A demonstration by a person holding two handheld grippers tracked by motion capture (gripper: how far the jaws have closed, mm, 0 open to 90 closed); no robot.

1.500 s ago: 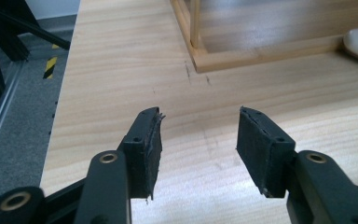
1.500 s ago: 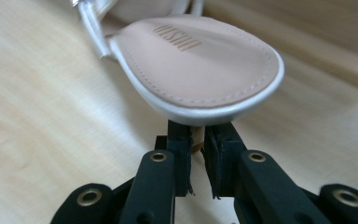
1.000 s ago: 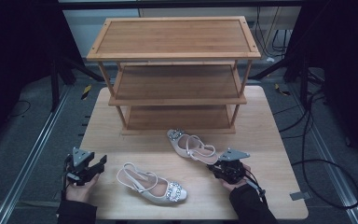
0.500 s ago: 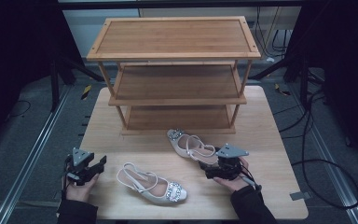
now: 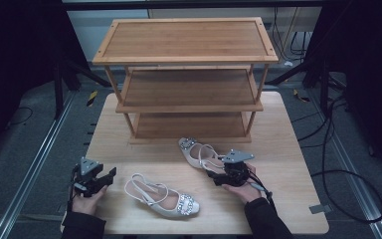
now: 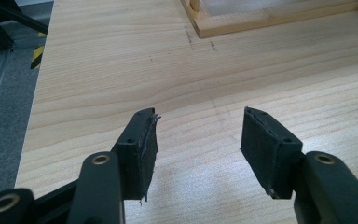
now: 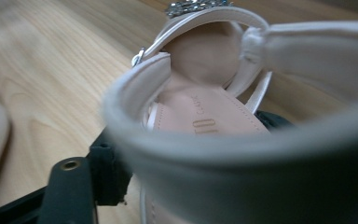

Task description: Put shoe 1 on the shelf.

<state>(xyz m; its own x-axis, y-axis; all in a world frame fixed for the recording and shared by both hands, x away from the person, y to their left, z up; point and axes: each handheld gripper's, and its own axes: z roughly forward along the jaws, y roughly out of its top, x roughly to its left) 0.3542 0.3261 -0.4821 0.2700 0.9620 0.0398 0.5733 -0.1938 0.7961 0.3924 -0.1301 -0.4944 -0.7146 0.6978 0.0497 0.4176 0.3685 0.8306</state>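
Worktop (image 5: 288, 199): pale wood, carrying the rack, both sandals and both hands; its bare grain runs out ahead of the left jaws in the left gripper view.
Shoe rack (image 5: 184, 37): three-tier wooden shelf unit, standing beyond both pairs of jaws at the far half of the worktop; one bottom corner (image 6: 205, 28) shows well ahead of the left jaws.
Near sandal (image 5: 161, 195): pale, strappy, with a jewelled toe trim, lying flat between the two grippers, apart from the left jaws and closer to them than the other sandal.
Far sandal (image 5: 199, 152): same kind, lying in front of the rack's lowest shelf, its heel end at the right jaws; in the right gripper view its heel strap (image 7: 242, 154) arches close across the jaws and the insole (image 7: 200, 116) runs ahead of them to the jewelled toe.
Left gripper (image 5: 110, 175): held in the left hand (image 5: 85, 201) at the worktop's near left edge; jaws wide apart with nothing between them, bare worktop under them.
Right gripper (image 5: 215, 177): held in the right hand (image 5: 243, 188), jaws at the far sandal's heel end; the sandal covers one jaw, so I cannot tell whether they are apart or clamped.
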